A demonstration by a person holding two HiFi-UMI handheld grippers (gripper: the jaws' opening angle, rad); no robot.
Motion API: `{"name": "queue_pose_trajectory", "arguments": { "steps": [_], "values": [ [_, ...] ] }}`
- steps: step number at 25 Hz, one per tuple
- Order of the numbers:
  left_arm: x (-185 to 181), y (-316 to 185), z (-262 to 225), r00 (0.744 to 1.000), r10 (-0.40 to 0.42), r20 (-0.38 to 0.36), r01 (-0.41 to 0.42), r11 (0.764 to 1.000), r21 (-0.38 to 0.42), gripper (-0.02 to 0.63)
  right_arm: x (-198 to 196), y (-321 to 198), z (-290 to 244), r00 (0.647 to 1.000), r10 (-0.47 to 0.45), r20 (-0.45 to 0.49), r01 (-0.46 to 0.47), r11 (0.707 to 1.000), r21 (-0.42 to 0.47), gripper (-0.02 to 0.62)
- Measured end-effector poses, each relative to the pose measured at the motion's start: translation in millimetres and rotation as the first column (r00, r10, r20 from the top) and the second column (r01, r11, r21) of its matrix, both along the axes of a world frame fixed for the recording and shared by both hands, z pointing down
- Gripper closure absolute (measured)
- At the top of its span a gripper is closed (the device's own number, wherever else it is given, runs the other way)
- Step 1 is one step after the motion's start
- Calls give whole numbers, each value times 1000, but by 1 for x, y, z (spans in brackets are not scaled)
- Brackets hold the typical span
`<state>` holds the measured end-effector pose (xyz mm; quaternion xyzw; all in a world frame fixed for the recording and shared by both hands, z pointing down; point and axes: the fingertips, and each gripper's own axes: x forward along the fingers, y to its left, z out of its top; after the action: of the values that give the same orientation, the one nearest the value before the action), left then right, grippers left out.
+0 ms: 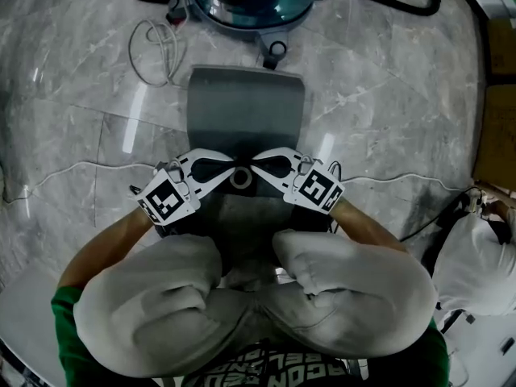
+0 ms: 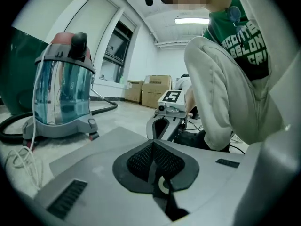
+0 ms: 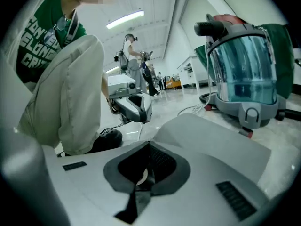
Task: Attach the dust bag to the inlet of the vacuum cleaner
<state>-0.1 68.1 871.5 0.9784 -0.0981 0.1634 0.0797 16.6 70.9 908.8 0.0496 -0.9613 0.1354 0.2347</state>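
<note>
Nearest the camera are the person's bent knees (image 1: 153,297) in pale trousers, spread to either side; the person crouches on a grey marble floor (image 1: 387,95). Just past the knees the two grippers meet tip to tip. The left gripper (image 1: 228,173) comes in from the left and the right gripper (image 1: 254,172) from the right; each carries its marker cube on the outer side.

Between their tips sits the round collar (image 1: 239,178) at the near end of the dust bag (image 1: 246,111). Seen from each gripper's own camera, the fingers are pressed together with a pale curved bit of that collar pinched between the dark pads; both grippers are therefore clamped on the near end of the bag.

The bag is a flat grey rectangle lying on the floor; it stretches away from the grippers toward the vacuum cleaner (image 1: 250,2), and its far edge is close to the small wheel at the front of the machine, though whether they touch cannot be told.

The vacuum cleaner has a clear blue-green tank on a grey base and stands upright; a loose white cord (image 1: 169,47) lies coiled to its left, and a black hose (image 1: 387,2) curves off to its right.

Farther back, by the wall, cardboard boxes (image 2: 155,91) are stacked.
</note>
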Motion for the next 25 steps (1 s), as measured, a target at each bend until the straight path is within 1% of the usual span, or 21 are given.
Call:
{"name": "queue_pose_trajectory", "arguments": {
  "steps": [3,6,9,12,17,18,21,22,25],
  "values": [
    [1,18,16,1000,16,6,-16,1000,-22,609,-4,21,12,999,-50,-16,49,999,-21,586],
    [0,34,33,999,25,26,-24,999,-39,609,-7,38,24,994,-102,-34,102,995,-23,586],
    [-3,49,51,999,20,47,-16,997,-75,609,-7,55,36,985,-163,-61,162,987,-20,586],
    [-9,63,72,996,16,83,-6,993,-114,609,-7,68,46,971,-220,-91,219,976,-16,584],
    [-5,64,82,995,17,94,-6,993,-117,610,-6,85,56,948,-296,-113,298,954,3,580],
    [-5,65,83,995,23,97,-11,993,-122,609,-6,87,56,945,-305,-116,308,951,8,569],
    [-4,68,82,994,47,98,-35,992,-123,610,-6,92,58,933,-335,-134,340,940,17,497],
    [-3,68,80,994,54,95,-42,992,-120,609,-5,94,60,926,-348,-148,355,935,22,468],
    [-1,70,79,994,63,94,-51,991,-122,610,-3,101,69,897,-393,-200,409,911,43,430]
  ]
}}
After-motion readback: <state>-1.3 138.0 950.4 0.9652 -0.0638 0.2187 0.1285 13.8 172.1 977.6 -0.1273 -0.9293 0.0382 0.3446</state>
